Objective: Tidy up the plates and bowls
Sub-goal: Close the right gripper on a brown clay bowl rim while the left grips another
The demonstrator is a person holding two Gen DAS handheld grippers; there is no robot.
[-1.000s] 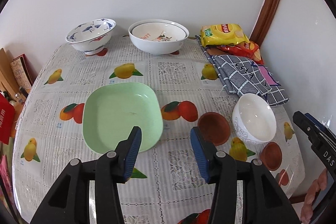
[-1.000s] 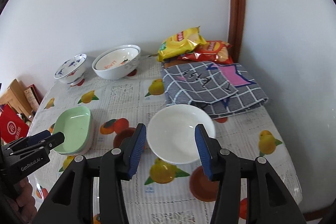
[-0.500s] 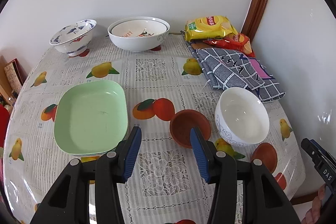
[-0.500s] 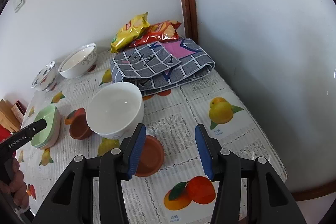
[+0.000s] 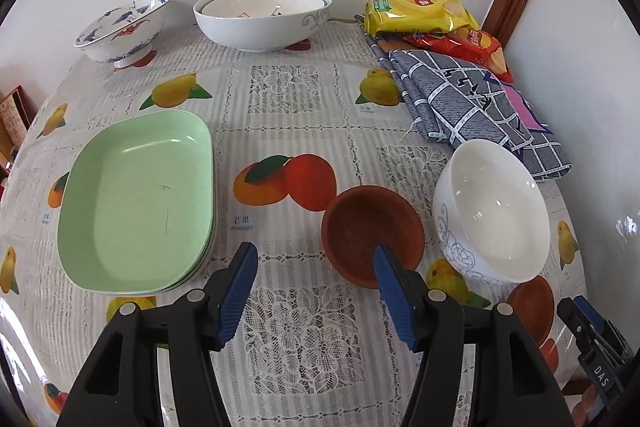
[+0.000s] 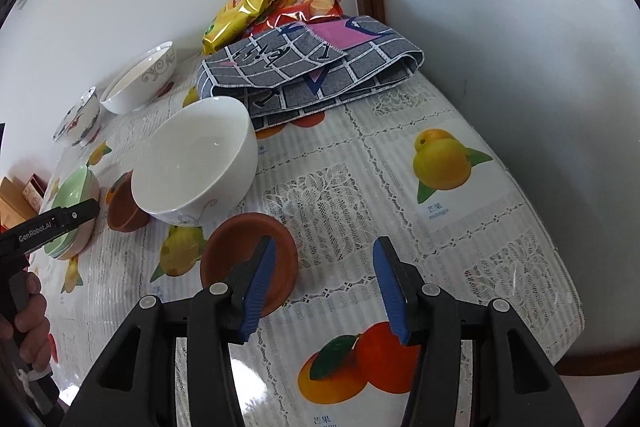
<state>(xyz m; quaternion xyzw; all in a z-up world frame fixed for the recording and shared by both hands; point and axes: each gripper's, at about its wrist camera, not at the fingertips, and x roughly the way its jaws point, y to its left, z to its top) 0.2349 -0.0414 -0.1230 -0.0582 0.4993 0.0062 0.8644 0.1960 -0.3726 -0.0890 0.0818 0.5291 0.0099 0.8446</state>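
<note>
Two grippers hang over the fruit-print tablecloth (image 5: pixel 304 331), each lined up w/ a small terracotta dish, apparently so the pair can be gathered: the left gripper (image 5: pixel 314 293), jaws opening and empty, has one finger over the dish (image 5: pixel 372 231) between the stacked green plates (image 5: pixel 136 203) and white bowl (image 5: pixel 492 215). The right gripper (image 6: pixel 324 287), jaws apart and empty, straddles the edge of the second dish (image 6: pixel 248 267). Vs a sec ago, both views sit lower and nearer; the left has swung off the plates, the right off the bowl.

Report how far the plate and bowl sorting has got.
Done: green plates stacked; one bowl nested in the big white bowl. In hand: nothing; left gripper, jaws opening, is at one brown dish, right gripper at the other. Left: both dishes, the white bowl, the blue-patterned bowl.
</note>
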